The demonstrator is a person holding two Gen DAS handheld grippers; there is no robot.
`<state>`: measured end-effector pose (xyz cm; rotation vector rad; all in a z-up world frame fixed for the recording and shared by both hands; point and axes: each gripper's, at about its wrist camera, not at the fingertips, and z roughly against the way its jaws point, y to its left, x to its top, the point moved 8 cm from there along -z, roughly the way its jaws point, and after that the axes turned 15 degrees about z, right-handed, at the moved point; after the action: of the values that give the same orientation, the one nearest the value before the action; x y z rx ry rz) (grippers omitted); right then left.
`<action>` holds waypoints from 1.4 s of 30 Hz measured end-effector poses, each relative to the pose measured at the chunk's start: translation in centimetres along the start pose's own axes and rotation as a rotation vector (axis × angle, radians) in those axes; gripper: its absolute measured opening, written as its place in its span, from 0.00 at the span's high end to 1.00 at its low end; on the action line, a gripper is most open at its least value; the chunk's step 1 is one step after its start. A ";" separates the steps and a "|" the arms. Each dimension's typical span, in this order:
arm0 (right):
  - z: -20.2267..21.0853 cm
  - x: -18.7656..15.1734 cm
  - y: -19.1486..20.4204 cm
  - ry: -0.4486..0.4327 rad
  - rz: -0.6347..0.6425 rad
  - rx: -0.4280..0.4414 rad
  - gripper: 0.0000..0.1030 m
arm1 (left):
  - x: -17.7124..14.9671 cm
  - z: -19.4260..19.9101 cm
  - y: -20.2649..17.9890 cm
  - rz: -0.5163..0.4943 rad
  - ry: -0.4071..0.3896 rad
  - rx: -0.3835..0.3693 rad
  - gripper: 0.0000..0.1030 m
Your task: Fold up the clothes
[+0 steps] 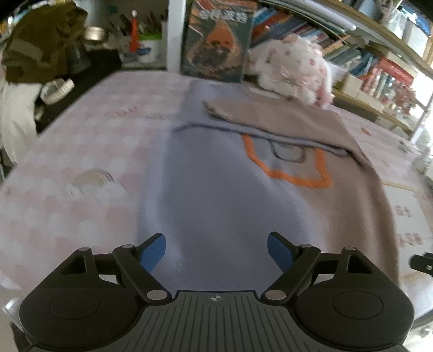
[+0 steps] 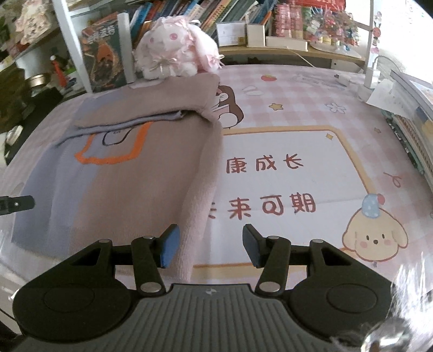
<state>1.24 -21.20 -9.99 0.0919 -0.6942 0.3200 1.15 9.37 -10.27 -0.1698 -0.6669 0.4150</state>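
Observation:
A knit sweater, blue-grey on one half and brown-pink on the other with an orange outline pattern [image 1: 295,176], lies flat on the table [image 1: 81,151]. Its far part is folded over toward me. My left gripper [image 1: 216,251] is open and empty, just above the sweater's near blue-grey hem [image 1: 211,216]. My right gripper [image 2: 209,249] is open and empty over the sweater's near right edge, where a sleeve [image 2: 199,205] lies folded along the side. The sweater [image 2: 140,184] fills the left of the right wrist view. The left gripper's tip [image 2: 16,204] shows at that view's left edge.
A pink plush toy [image 2: 173,51] and an upright book [image 2: 104,56] stand at the table's far edge, before bookshelves [image 2: 216,13]. The pink cartoon tablecloth [image 2: 292,173] covers the table. Books are stacked at the right edge [image 2: 414,127]. A dark chair with clothes [image 1: 40,46] is far left.

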 end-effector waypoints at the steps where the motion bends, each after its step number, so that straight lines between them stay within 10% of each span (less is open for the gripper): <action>1: 0.2 -0.2 -0.1 -0.004 0.001 0.008 0.52 | -0.5 0.2 -0.3 -0.007 0.004 -0.006 0.18; 16: 2.3 -3.6 -0.2 -0.008 -0.059 0.066 0.52 | -3.6 3.8 -1.3 -0.102 -0.121 0.013 0.17; 32: 0.1 -2.2 0.4 0.022 -0.163 0.048 0.56 | -0.6 0.5 5.5 0.041 -0.019 0.066 0.20; 42: -2.1 -1.2 0.0 0.066 -0.233 0.037 0.64 | 0.7 -2.1 5.9 0.056 0.042 0.035 0.45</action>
<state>1.67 -21.11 -12.32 0.1951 -0.6055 0.1114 1.10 14.95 -13.21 -0.1638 -0.6142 0.4753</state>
